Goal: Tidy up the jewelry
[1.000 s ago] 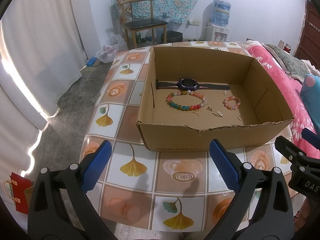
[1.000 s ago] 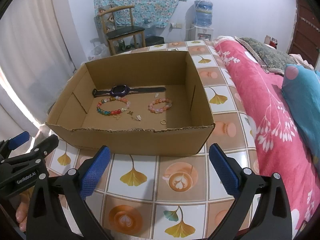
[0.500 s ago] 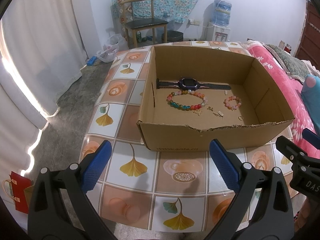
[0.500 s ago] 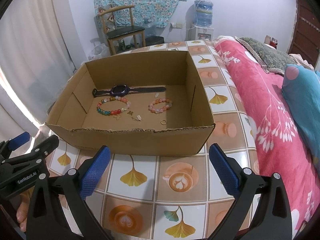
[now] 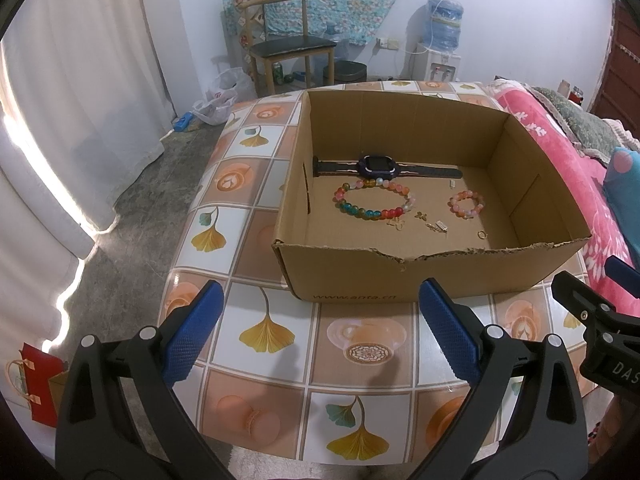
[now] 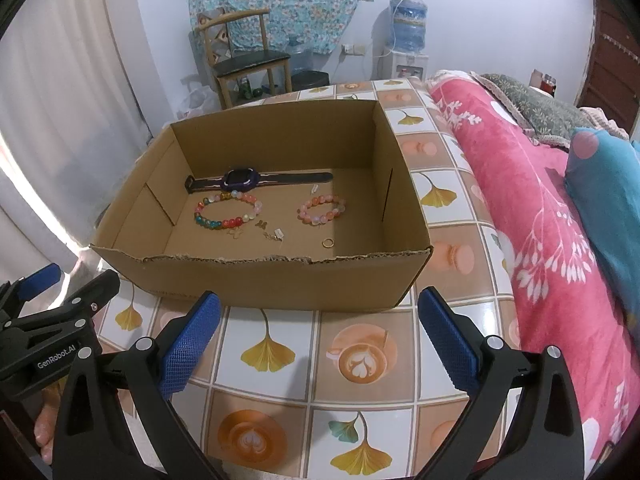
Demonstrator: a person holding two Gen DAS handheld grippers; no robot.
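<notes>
Your left gripper (image 5: 316, 328) and right gripper (image 6: 318, 328) both hover with jaws spread wide, holding nothing, just short of the box (image 5: 432, 276) (corrugated cardboard, its near rim torn ragged). Inside lie a dark strapped watch (image 5: 378, 167), a big bracelet (image 5: 374, 200) of glossy multicoloured beads, a small pink bracelet (image 5: 466, 204), gold trinkets (image 5: 436, 226) and a ring (image 6: 327, 243). The counter (image 5: 360, 344) wears glossy ginkgo-leaf tile print; a pink floral bed (image 6: 532, 216) lies beside it.

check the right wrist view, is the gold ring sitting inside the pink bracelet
No, the gold ring lies apart on the cardboard box floor, nearer the front wall than the pink bracelet.
</notes>
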